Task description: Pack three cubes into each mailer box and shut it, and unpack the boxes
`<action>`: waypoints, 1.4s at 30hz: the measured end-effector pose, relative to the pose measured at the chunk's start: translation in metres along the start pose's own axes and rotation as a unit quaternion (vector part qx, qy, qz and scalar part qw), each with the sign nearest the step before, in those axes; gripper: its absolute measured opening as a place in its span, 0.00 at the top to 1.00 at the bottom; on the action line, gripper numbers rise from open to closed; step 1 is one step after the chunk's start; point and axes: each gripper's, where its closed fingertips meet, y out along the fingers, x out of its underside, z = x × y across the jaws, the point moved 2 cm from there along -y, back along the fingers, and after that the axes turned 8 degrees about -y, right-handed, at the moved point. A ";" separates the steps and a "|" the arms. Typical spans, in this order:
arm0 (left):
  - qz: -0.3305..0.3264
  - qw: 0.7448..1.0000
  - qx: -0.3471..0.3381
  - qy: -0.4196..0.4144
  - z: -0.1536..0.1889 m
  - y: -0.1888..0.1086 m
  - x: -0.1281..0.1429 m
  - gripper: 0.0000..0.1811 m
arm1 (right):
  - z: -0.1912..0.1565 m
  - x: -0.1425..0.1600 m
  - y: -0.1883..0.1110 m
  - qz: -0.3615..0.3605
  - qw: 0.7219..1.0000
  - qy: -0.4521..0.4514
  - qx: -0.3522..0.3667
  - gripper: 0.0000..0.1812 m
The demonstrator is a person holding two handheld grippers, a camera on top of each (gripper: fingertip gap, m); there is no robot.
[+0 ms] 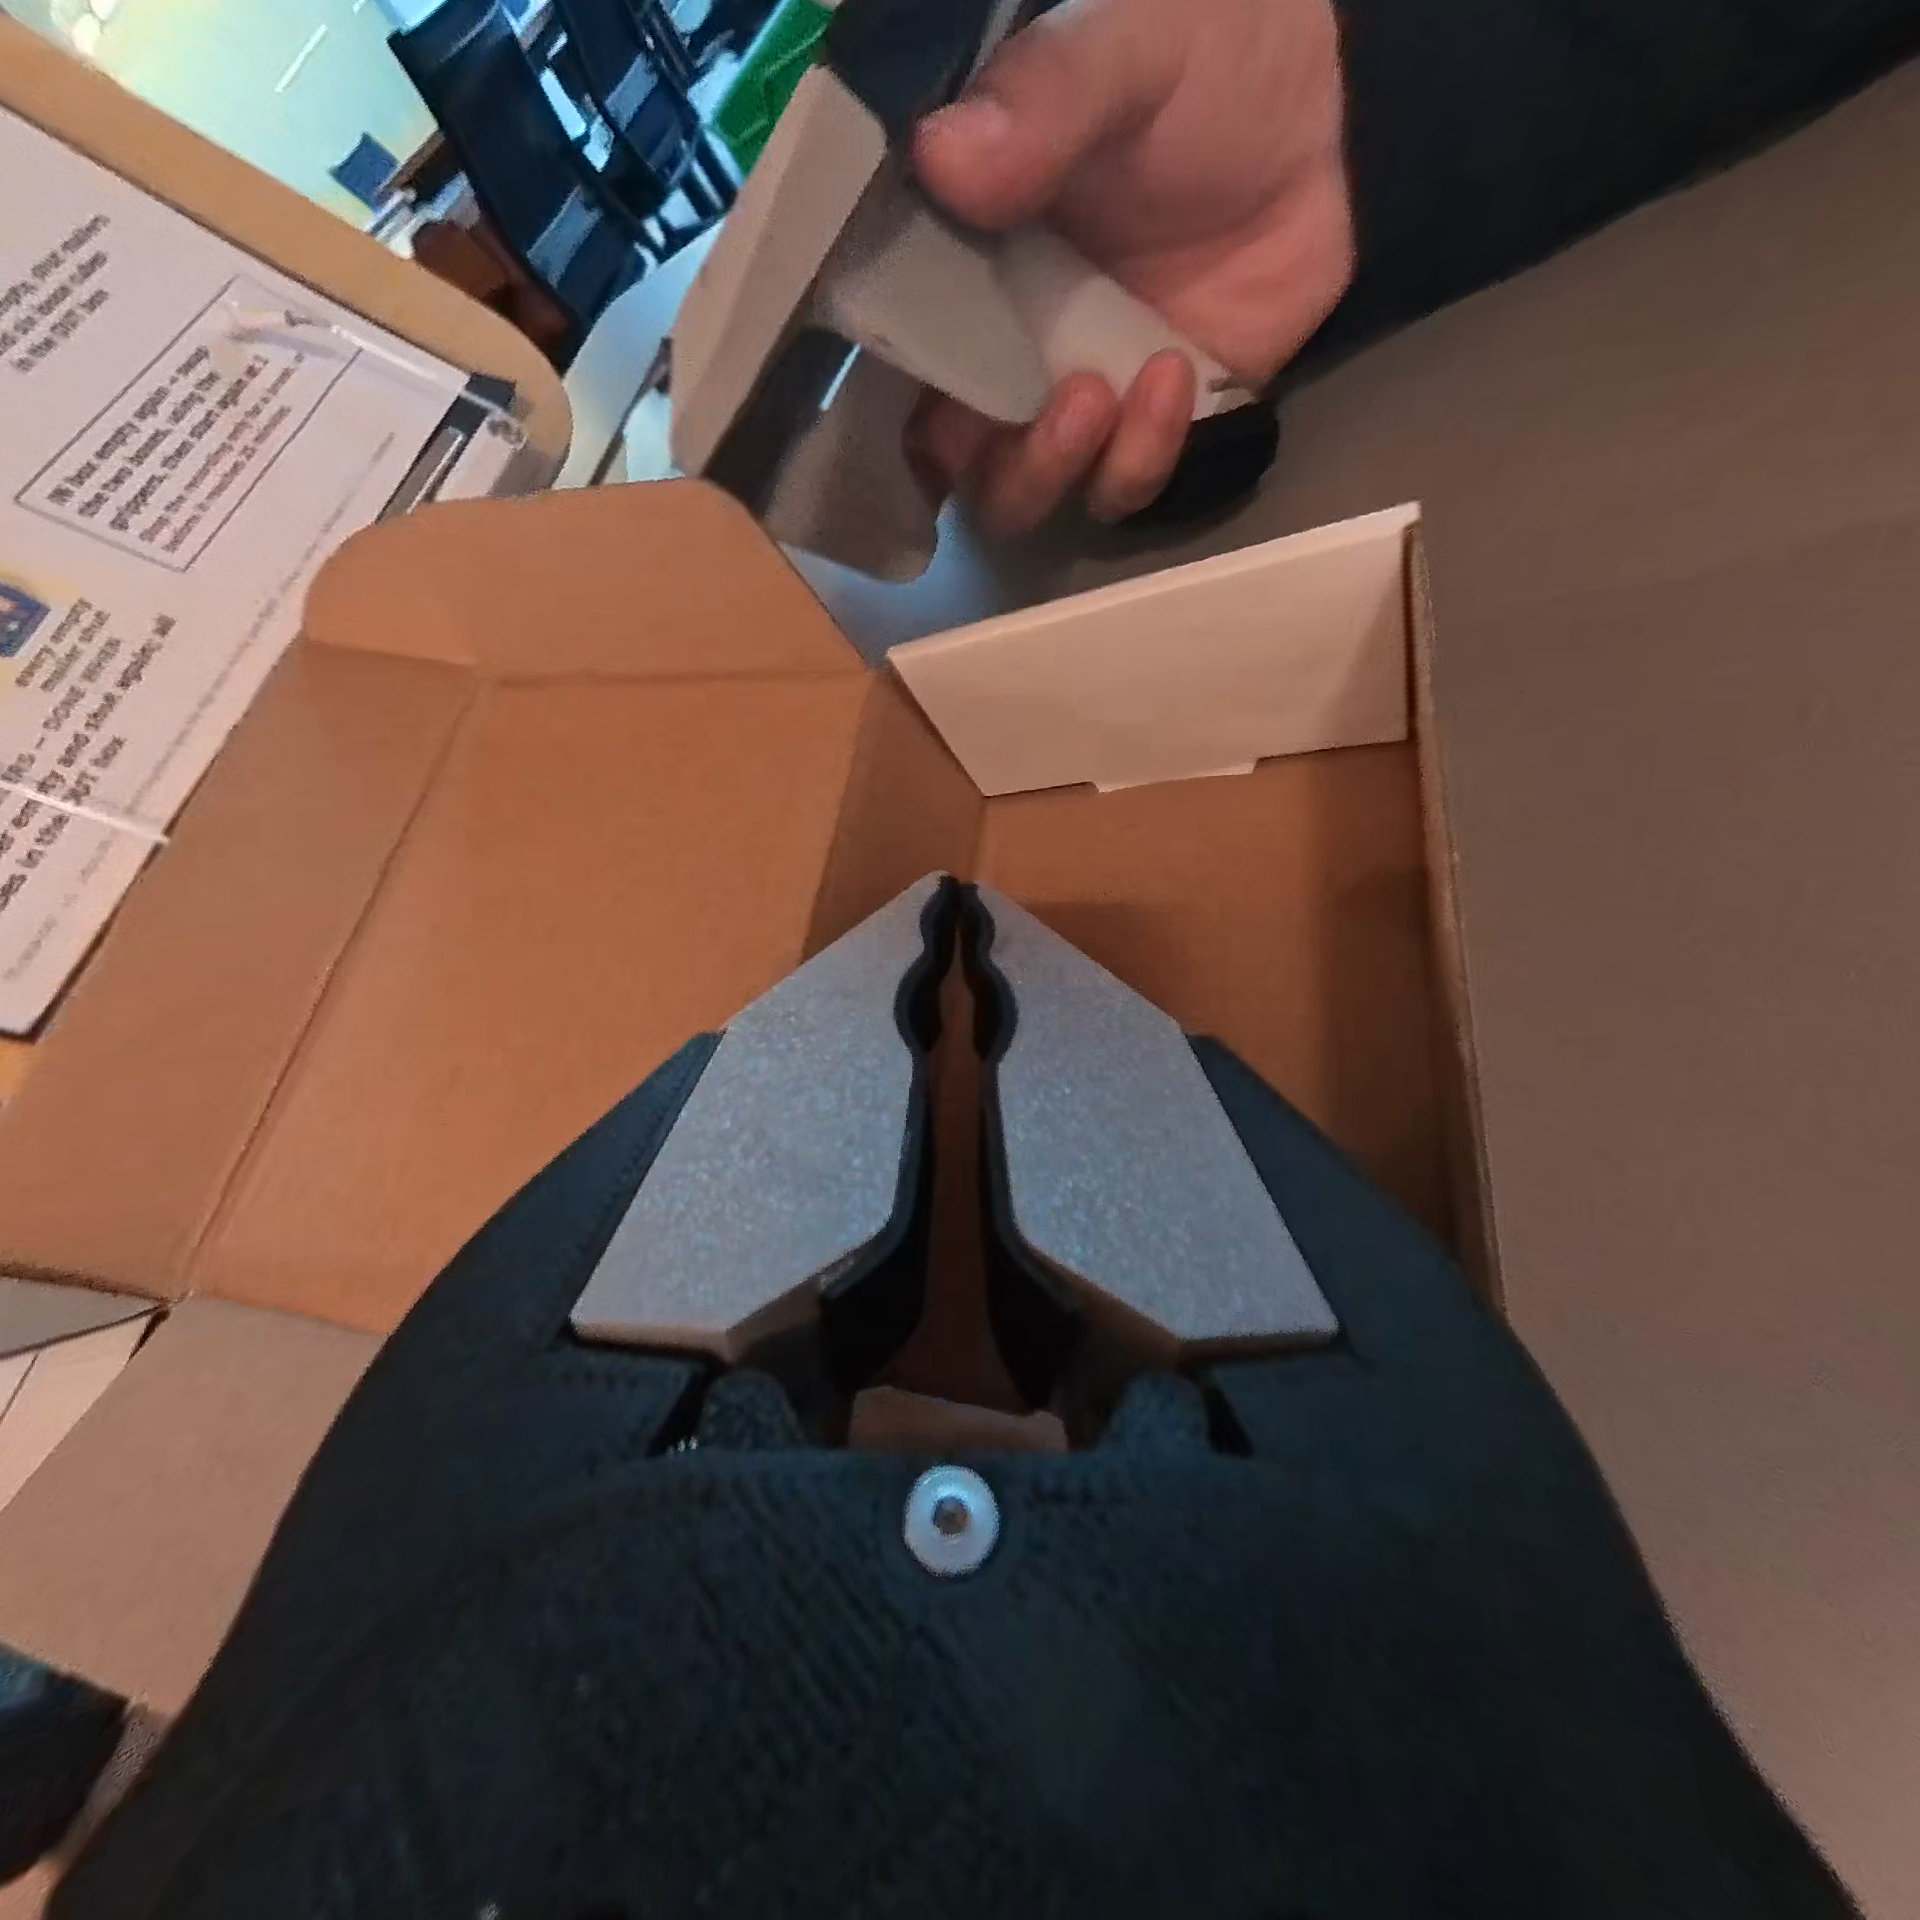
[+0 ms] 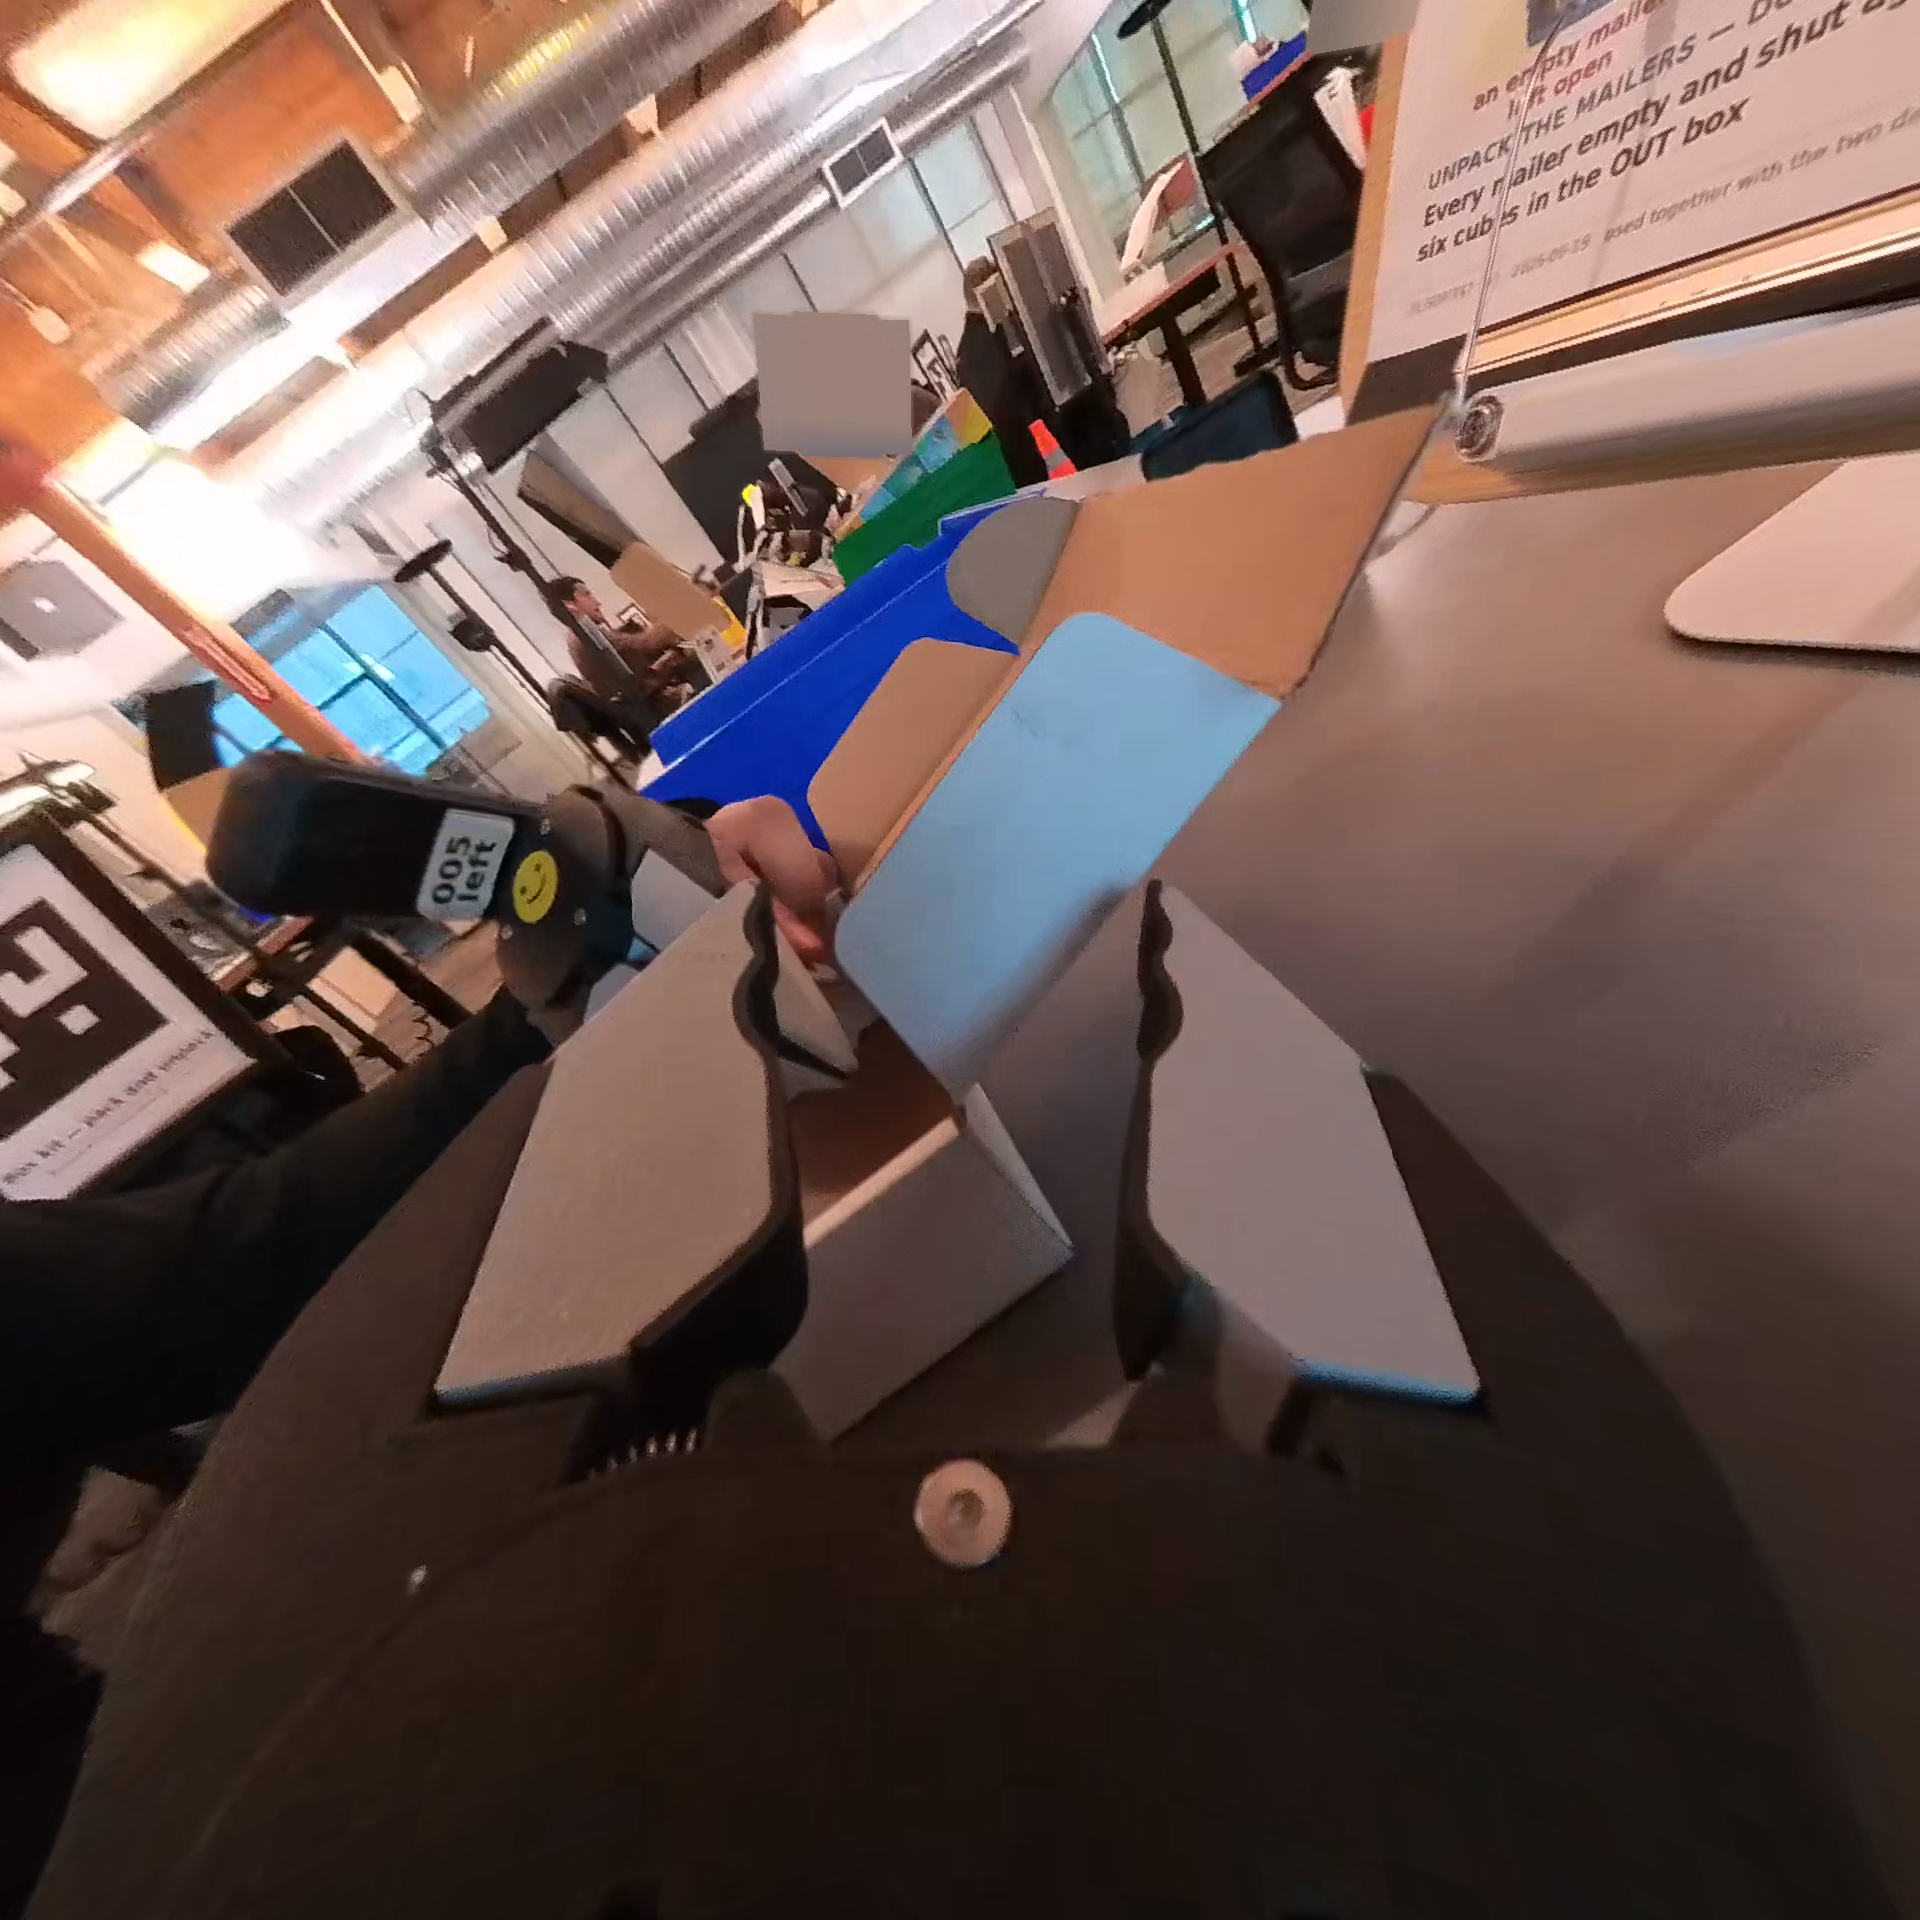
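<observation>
An open mailer box (image 1: 644,935), brown inside and white outside, lies on the table with its lid (image 1: 343,935) folded back to the left. My left gripper (image 1: 956,896) is shut and empty, with its tips down inside the box. No cube shows in the box; the gripper hides part of its floor. My right gripper (image 2: 956,935) is open. The box's corner (image 2: 935,1205) and its upright white side flap (image 2: 1039,831) stand in the gap between the fingers. In the left wrist view the right gripper (image 1: 790,457) hangs blurred over the box's far end, held by a hand (image 1: 1164,208).
A printed instruction sheet on a wooden stand (image 1: 156,499) stands left of the box. A blue bin (image 2: 810,686) sits beyond the box. A white flat stand base (image 2: 1808,582) lies at the far right. The grey-brown table (image 1: 1683,935) stretches right of the box. Across from one pair of fingers to the other is roughly 9 centimeters.
</observation>
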 end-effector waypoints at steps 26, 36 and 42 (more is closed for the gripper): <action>0.025 0.999 -0.009 0.046 0.010 0.003 -0.011 1.00 | -0.018 0.014 0.006 -0.046 0.989 0.078 -0.116 0.67; -0.018 0.994 -0.095 0.045 -0.017 0.004 -0.005 1.00 | -0.034 0.034 -0.004 -0.119 0.893 -0.433 -0.001 0.68; -0.013 0.994 -0.087 0.063 -0.011 0.005 -0.008 1.00 | -0.014 0.020 -0.004 -0.111 0.963 -0.246 -0.003 0.72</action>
